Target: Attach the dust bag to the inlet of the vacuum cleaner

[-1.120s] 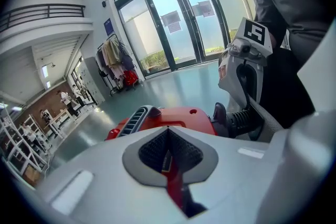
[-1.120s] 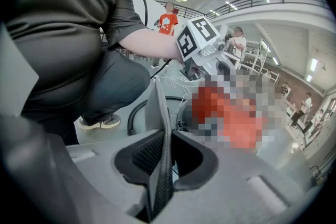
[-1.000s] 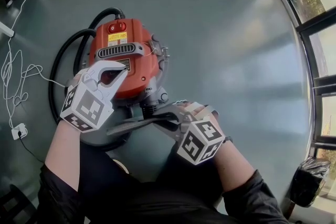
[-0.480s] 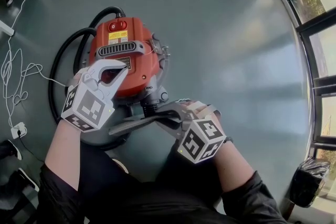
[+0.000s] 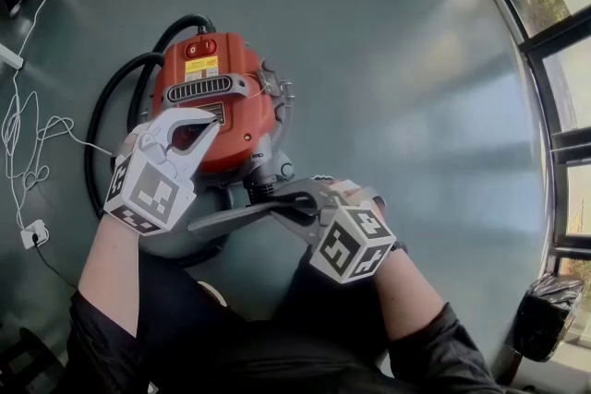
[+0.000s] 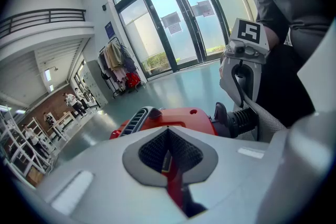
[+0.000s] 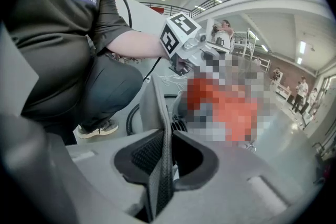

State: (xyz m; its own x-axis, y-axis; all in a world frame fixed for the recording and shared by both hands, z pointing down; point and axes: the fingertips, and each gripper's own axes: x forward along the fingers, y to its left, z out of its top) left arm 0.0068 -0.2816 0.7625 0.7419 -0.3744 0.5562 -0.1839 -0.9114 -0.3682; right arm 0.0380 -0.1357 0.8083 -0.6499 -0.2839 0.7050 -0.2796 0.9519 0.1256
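Note:
The red vacuum cleaner (image 5: 217, 97) sits on the grey floor with its black hose (image 5: 111, 106) looped on its left. My left gripper (image 5: 205, 126) rests on the red top's near edge, shut on a thin red part (image 6: 173, 181) between its pads. The grey dust bag (image 5: 240, 215) lies flat and edge-on just below the vacuum's black ribbed inlet (image 5: 263, 189). My right gripper (image 5: 309, 203) grips the bag's right end. In the right gripper view the grey sheet (image 7: 157, 113) stands between the pads (image 7: 142, 157); the jaws are opening slightly but still touch it.
A white cable (image 5: 28, 152) and plug (image 5: 32, 231) trail over the floor at the left. A black bin bag (image 5: 545, 318) stands at the lower right beside glass doors (image 5: 563, 60). The person's dark-clothed knees (image 5: 240, 328) fill the near edge.
The right gripper has rolled a little with the dust bag in it and edged slightly left. The left gripper has stayed where it was on the red top.

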